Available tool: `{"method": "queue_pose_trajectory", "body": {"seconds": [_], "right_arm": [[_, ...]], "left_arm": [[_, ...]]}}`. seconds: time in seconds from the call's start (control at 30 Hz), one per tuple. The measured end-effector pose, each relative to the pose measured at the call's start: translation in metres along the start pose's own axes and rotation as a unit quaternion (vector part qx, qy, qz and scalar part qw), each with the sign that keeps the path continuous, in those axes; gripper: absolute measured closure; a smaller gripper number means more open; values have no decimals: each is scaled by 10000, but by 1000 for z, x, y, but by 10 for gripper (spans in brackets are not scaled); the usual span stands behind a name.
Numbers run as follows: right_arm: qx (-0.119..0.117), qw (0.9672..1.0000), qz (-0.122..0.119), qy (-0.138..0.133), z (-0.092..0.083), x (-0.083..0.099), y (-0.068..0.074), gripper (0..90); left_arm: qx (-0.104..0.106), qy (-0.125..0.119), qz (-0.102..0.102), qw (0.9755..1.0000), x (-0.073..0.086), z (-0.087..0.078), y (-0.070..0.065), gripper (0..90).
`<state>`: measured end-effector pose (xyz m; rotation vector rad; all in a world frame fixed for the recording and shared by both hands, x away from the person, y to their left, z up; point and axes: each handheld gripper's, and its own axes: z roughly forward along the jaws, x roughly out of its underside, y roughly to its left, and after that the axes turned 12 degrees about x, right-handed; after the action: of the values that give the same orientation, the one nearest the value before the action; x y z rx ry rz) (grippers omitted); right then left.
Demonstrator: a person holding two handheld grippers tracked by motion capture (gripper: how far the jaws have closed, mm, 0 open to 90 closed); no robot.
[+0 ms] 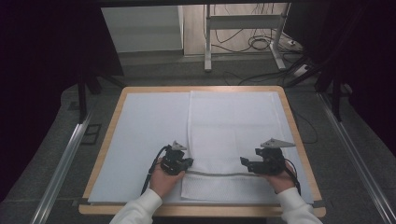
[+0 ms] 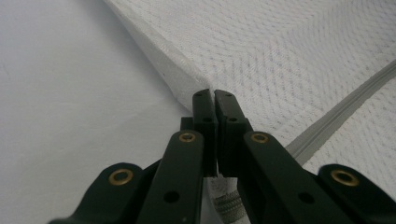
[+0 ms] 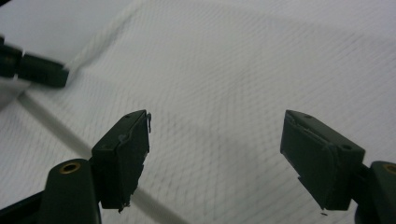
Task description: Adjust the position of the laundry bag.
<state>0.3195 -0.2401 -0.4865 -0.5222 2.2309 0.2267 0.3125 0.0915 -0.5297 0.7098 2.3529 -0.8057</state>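
The white towel (image 1: 231, 140) lies flat along the desk (image 1: 140, 135), near end toward the person. The left claw (image 2: 214, 95) has pinched its left edge shut by the grey stripe (image 2: 336, 121). The right claw (image 3: 215, 154) gapes wide over the cloth, gripping nothing; lifting or folding remains.

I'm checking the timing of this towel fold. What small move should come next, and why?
Probably close the right gripper on the towel's right edge. The left gripper looks shut on the towel's left edge, near the grey stripe, while the right jaws stand open over the cloth. Both edges likely need gripping before lifting.
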Motion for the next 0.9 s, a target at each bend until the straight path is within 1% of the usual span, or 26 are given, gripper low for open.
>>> {"method": "queue_pose_trajectory", "body": {"seconds": [0.03,0.07,0.1,0.13,0.2,0.23,0.27,0.3,0.33,0.37,0.4,0.43,0.47,0.5,0.53,0.57,0.63,0.73,0.77,0.8,0.83,0.87,0.9], "right_arm": [[61,10000,33,-21,0,-3,-1,241],[222,9996,125,-81,-1,-8,-1,243],[289,9994,184,-99,-1,-11,-2,243],[289,9994,184,-99,-1,-11,-2,243],[407,9990,199,-27,-1,-18,-5,242],[591,9980,223,14,-2,-21,-11,244],[685,9975,153,108,-2,-21,-15,244],[733,9972,95,148,-3,-20,-19,244],[733,9972,95,148,-3,-20,-19,244],[789,9966,38,232,-7,-16,-32,246],[789,9966,38,232,-7,-16,-32,246],[803,9964,40,275,-8,-14,-37,247],[864,9957,37,318,-11,-11,-45,249],[904,9953,34,344,-13,-10,-50,249],[976,9943,41,417,-16,-6,-63,255],[976,9943,41,417,-16,-6,-63,255],[1034,9933,164,486,-19,-3,-75,263],[1123,9916,287,567,-22,0,-88,273],[1155,9908,333,615,-22,1,-91,281],[1217,9889,406,754,-22,3,-96,288],[1217,9889,406,754,-22,3,-96,288],[1246,9880,430,803,-21,4,-97,293],[1335,9856,478,920,-19,7,-102,308]], "left_arm": [[12,6,7,10000,0,0,0,891],[33,7,16,10000,0,-1,1,891],[41,8,24,10000,0,-1,1,892],[68,-22,8,10000,0,-2,1,892],[79,-39,3,10000,1,-2,1,893],[78,-33,12,10000,1,-2,0,894],[71,-21,32,10000,1,-2,0,894],[61,-17,39,10000,1,-2,0,894],[57,-25,27,10000,1,-2,0,894],[68,-31,9,10000,1,-2,0,894],[74,-41,-5,10000,1,-2,0,894],[73,-50,-18,10000,1,-2,0,894],[73,-48,-20,10000,1,-2,0,894],[76,-48,-23,10000,1,-1,0,894],[86,-59,-34,9999,1,-1,1,895],[100,-55,-52,9999,1,-1,1,895],[124,-65,-79,9999,1,-1,2,895],[146,-92,-103,9998,2,-1,3,895],[153,-93,-111,9998,2,-1,3,895],[168,-111,-130,9997,2,-2,3,895],[168,-111,-130,9997,2,-2,3,895],[171,-96,-119,9997,2,-2,3,895],[170,-110,-130,9997,2,-2,3,895]]}}
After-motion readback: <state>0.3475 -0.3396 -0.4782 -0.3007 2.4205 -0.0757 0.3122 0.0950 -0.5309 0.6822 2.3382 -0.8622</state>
